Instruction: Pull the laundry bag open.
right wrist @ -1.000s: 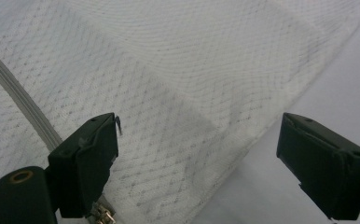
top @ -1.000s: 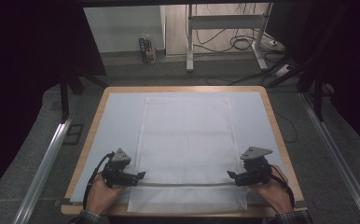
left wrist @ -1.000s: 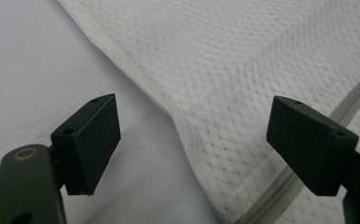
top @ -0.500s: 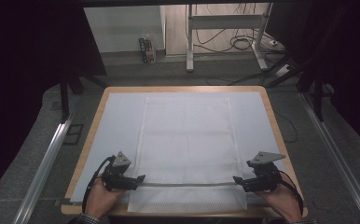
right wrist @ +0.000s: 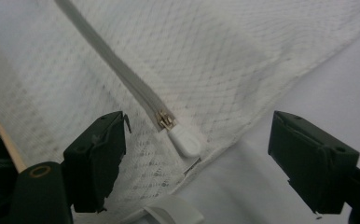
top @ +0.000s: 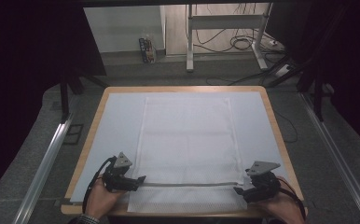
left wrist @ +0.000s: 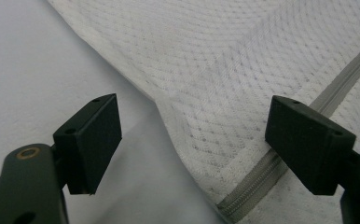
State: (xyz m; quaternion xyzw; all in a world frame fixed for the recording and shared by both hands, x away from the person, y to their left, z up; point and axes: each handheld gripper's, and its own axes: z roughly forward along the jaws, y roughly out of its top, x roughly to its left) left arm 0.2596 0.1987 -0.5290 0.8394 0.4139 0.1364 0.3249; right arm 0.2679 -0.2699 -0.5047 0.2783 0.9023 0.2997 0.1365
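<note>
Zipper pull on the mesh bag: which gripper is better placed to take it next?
Right. The zipper pull lies between the right gripper's open jaws, while the left gripper sits at the zipper's other end on the mesh bag.

A wooden-edged desk point(top: 100, 122) under a pale blue-grey sheet point(top: 117, 126) is sitting on grey carpet point(top: 43, 116). At twelve o'clock a white metal stand point(top: 190, 42) is standing before a pale wall point(top: 122, 28), with black cables point(top: 243, 44) coiling on the floor beside it. Aluminium rails point(top: 45, 163) are running along at nine and three o'clock. Darkness is closing in at both upper corners.
</note>
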